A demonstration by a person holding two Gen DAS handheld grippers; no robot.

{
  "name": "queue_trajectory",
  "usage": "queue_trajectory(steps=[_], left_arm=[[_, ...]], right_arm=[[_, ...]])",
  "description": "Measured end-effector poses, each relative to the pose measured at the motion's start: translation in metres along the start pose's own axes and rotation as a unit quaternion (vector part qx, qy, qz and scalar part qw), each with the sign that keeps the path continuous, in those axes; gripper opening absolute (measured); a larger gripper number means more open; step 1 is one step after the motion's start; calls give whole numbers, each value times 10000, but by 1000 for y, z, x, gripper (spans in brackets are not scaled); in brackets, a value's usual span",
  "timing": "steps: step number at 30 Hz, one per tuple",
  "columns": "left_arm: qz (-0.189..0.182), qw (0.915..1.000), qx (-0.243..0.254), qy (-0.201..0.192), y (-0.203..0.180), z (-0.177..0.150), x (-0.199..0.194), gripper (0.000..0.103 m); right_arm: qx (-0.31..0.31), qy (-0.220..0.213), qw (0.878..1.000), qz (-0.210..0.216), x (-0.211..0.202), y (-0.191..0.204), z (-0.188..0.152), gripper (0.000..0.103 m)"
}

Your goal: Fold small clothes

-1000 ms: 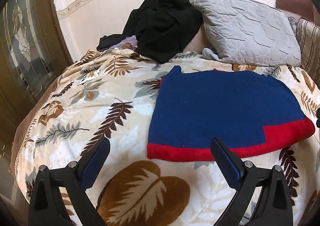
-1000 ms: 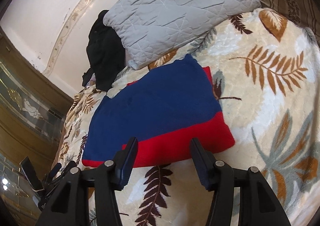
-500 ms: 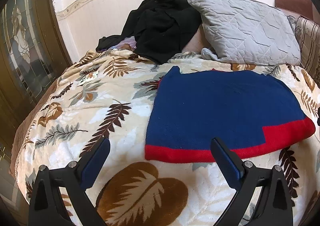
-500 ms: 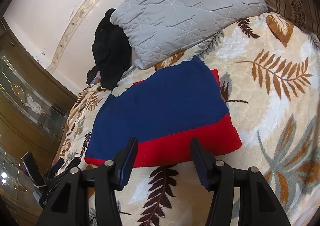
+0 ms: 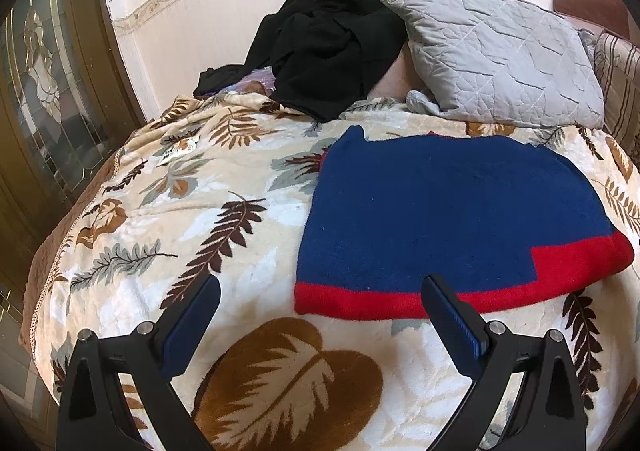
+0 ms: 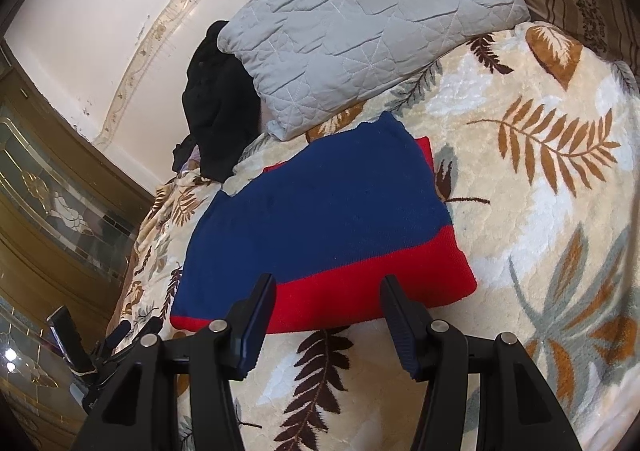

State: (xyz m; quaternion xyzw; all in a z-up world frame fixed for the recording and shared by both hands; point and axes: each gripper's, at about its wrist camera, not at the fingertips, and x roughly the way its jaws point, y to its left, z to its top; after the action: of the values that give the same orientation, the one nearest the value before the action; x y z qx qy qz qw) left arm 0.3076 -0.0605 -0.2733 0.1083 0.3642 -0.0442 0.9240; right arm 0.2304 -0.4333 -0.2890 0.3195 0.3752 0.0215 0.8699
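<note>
Bed (image 5: 132, 211) with leaf-print blanket. From left to right: the left gripper (image 5: 320, 295), jaws wide apart and empty, hovers short of the near left corner of the blue-and-red knit garment (image 5: 440, 211), which lies flat mid-bed, red hem toward the camera, presumably spread for folding. The right gripper (image 6: 328, 291), also apart and empty, hangs above that hem. Black clothes (image 5: 332, 43) and a grey pillow (image 5: 496, 55) lie behind.
</note>
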Motion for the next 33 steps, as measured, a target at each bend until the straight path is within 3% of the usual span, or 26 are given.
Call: queue_trajectory(steps=[4,9,14,18,22,24,26,28,33], left_arm=[[-63,9991,-198,364,13,-3,14,100],[157,9936,-774,803,43,-2,44,100],[312,9894,-773,1186,42,-6,78,100],[321,9887,-713,1275,38,-7,85,100],[-36,9870,-976,1278,44,-8,66,100],[-512,9841,-1066,1326,42,-11,55,100],[-1086,9748,-1247,1497,41,-16,48,100],[-1648,9589,-1553,1710,41,-17,50,100],[-2240,9258,-2343,1945,47,-20,67,100]], right_arm=[[11,-5,10000,-57,2,-1,0,58],[230,-38,9994,-264,12,-12,7,43],[408,-17,9983,-426,31,-22,16,42],[796,571,9935,-585,61,-45,13,39],[970,370,9942,-278,42,-46,14,47],[1173,387,9923,72,31,-49,9,56],[1357,424,9894,300,23,-53,3,58],[1496,489,9869,344,21,-59,-2,58],[2064,700,9752,390,37,-72,-11,58]])
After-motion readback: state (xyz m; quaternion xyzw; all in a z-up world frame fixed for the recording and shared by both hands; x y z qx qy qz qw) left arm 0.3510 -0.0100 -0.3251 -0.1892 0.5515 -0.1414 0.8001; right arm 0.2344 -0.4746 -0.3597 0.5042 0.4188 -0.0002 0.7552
